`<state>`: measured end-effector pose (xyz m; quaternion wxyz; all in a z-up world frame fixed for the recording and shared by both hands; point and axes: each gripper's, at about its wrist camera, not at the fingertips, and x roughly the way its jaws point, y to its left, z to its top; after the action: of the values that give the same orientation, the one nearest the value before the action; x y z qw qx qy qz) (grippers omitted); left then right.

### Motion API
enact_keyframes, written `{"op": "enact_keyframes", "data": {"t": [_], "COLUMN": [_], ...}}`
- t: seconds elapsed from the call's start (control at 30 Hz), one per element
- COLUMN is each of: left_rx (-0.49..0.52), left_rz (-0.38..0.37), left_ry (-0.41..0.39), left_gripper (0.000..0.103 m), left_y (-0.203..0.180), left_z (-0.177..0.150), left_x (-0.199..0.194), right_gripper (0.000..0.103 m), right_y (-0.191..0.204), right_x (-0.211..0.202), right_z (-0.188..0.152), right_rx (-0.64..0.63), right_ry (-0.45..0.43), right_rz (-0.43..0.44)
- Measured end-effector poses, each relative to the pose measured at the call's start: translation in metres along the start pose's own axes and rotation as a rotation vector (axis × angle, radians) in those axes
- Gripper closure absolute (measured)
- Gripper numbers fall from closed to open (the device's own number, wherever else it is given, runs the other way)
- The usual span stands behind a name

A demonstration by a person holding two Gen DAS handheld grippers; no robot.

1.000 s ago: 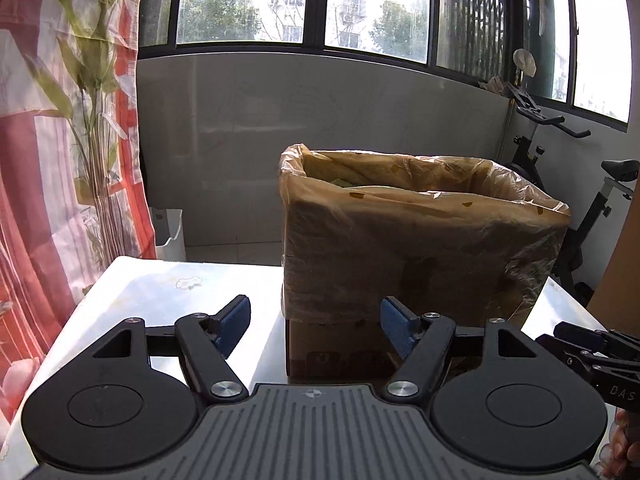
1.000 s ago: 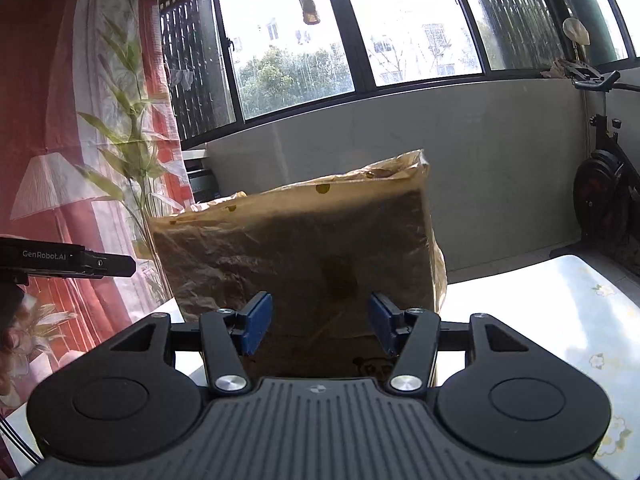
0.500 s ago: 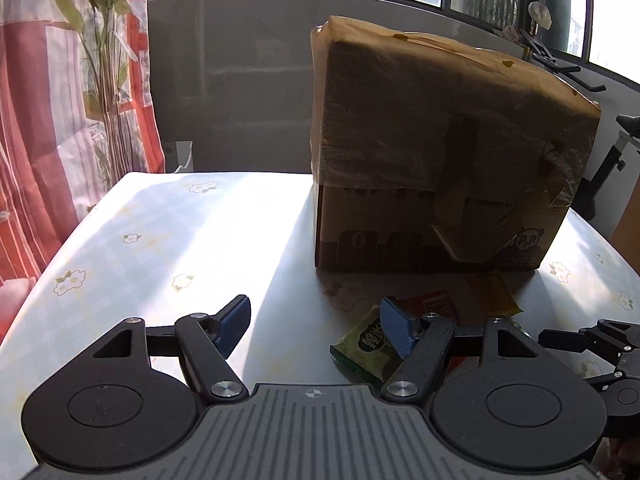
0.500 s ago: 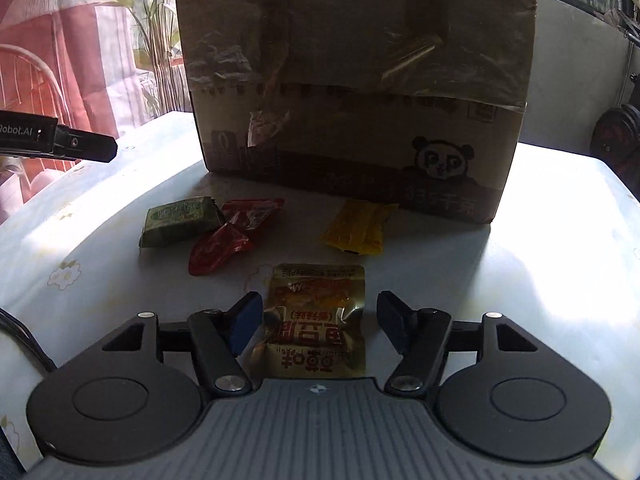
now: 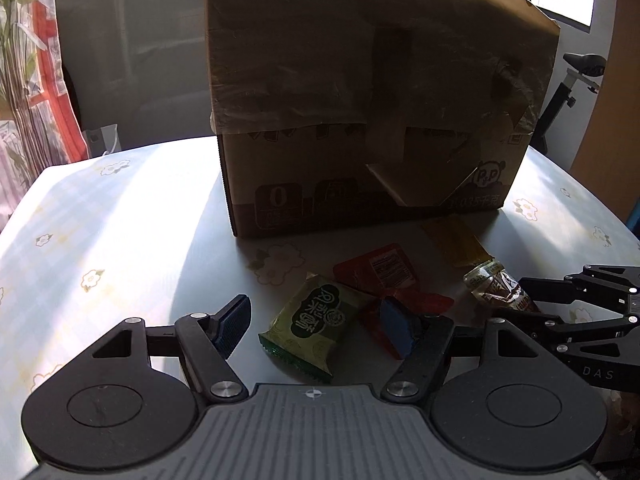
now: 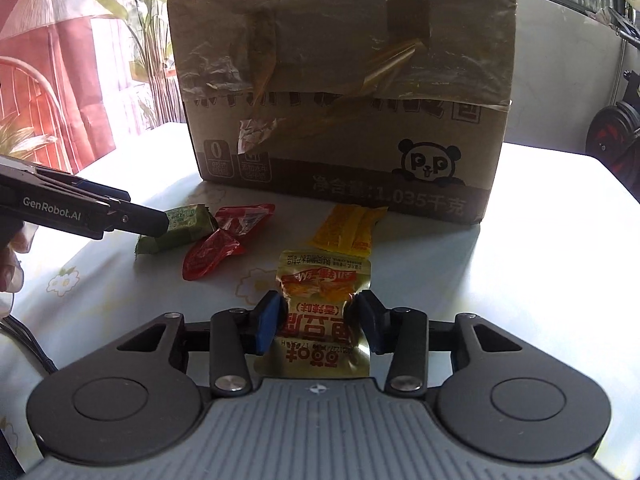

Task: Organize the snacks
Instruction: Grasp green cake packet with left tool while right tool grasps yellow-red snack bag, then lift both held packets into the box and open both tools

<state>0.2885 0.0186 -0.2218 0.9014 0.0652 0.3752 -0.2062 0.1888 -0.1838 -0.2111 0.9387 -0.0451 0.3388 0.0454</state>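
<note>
On the bench (image 6: 552, 216), before one cardboard box (image 6: 344, 80) partly wrapped in plastic film, lie five snack packets: one green (image 5: 312, 328), two red (image 6: 212, 252) (image 6: 246, 218), one yellow (image 6: 348, 228) and one gold (image 6: 320, 304). Right hand-held gripper (image 6: 318, 322): its jaws have just been closing, and the blue pads press the gold packet's sides. Left hand-held gripper (image 5: 314, 326): jaws apart, astride the green packet without touching it; one red packet lies under its right finger. Bench cloth: pale, with small flower prints. Red patterned curtains (image 6: 60, 60), windows and an exercise bike (image 5: 576, 76) stand behind.
</note>
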Motion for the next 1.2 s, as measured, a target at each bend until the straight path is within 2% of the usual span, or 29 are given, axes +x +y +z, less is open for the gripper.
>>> {"op": "enact_keyframes", "data": {"t": [0.3, 0.43, 0.47, 0.5, 0.57, 0.73, 1.0, 1.2], "left_rx": [0.066, 0.089, 0.079, 0.058, 0.044, 0.029, -0.075, -0.087], "left_rz": [-0.018, 0.015, 0.01, -0.001, 0.025, 0.035, 0.052, 0.077], "left_ry": [0.051, 0.05, 0.047, 0.046, 0.05, 0.05, -0.072, -0.207], "left_gripper": [0.029, 0.03, 0.034, 0.052, 0.06, 0.061, 0.062, 0.062], "left_y": [-0.003, -0.006, -0.004, -0.003, -0.003, -0.002, 0.01, 0.008], "left_z": [0.002, -0.011, -0.012, -0.012, -0.012, -0.018, -0.018, 0.01], "left_x": [0.021, 0.022, 0.022, 0.02, 0.017, 0.003, -0.041, -0.077], "right_gripper": [0.058, 0.057, 0.057, 0.057, 0.057, 0.057, 0.057, 0.057], "right_y": [-0.004, -0.004, -0.003, -0.003, -0.002, -0.004, -0.014, -0.022], "right_x": [-0.001, -0.001, -0.001, -0.001, -0.001, -0.002, -0.016, -0.047], "right_z": [-0.001, -0.001, -0.001, -0.001, -0.001, -0.001, 0.003, 0.029], "right_rx": [0.028, 0.028, 0.028, 0.027, 0.024, 0.037, 0.095, 0.071], "right_ry": [-0.012, -0.013, -0.013, -0.013, -0.013, -0.016, -0.064, -0.169], "right_rz": [0.013, 0.013, 0.013, 0.013, 0.01, 0.018, -0.006, -0.028]}}
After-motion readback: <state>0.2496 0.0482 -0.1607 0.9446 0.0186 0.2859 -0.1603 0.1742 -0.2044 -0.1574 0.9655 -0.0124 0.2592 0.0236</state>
